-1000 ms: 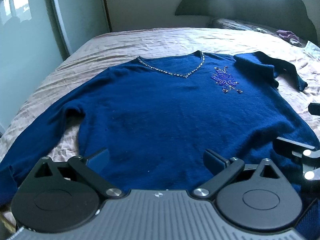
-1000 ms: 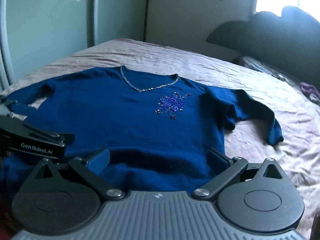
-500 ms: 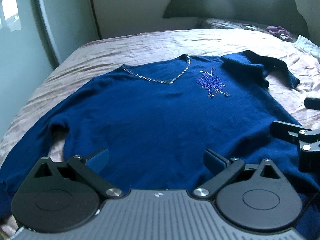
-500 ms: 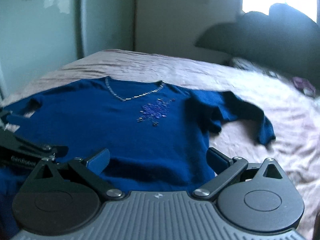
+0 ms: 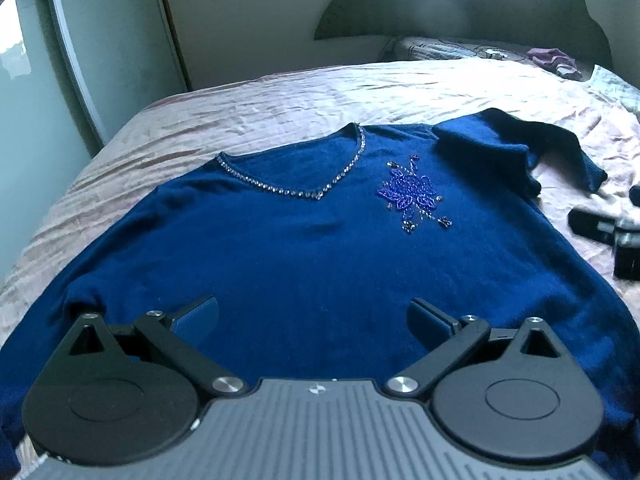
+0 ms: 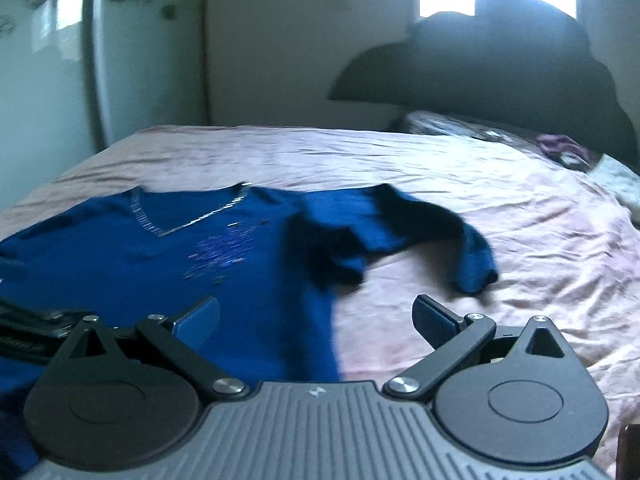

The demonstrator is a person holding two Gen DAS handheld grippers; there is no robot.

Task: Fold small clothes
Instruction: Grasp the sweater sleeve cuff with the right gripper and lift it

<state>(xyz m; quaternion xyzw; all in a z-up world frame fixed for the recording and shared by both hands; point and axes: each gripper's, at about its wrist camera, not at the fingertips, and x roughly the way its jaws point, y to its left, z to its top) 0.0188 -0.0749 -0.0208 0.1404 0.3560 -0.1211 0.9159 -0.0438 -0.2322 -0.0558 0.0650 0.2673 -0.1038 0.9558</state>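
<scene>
Right gripper (image 6: 316, 316) is swinging off the sweater (image 6: 140, 264) toward the sleeve (image 6: 420, 220) ahead, so a sleeve fold's probably coming. Both it and the left gripper (image 5: 314, 314) are spread wide, holding nothing.

My left cam sits low over the sweater (image 5: 320, 260) hem, facing the headboard (image 5: 460, 8). My right cam hangs at its right edge, same direction, blurry. Both catch sweater and bed (image 6: 480, 208).
</scene>
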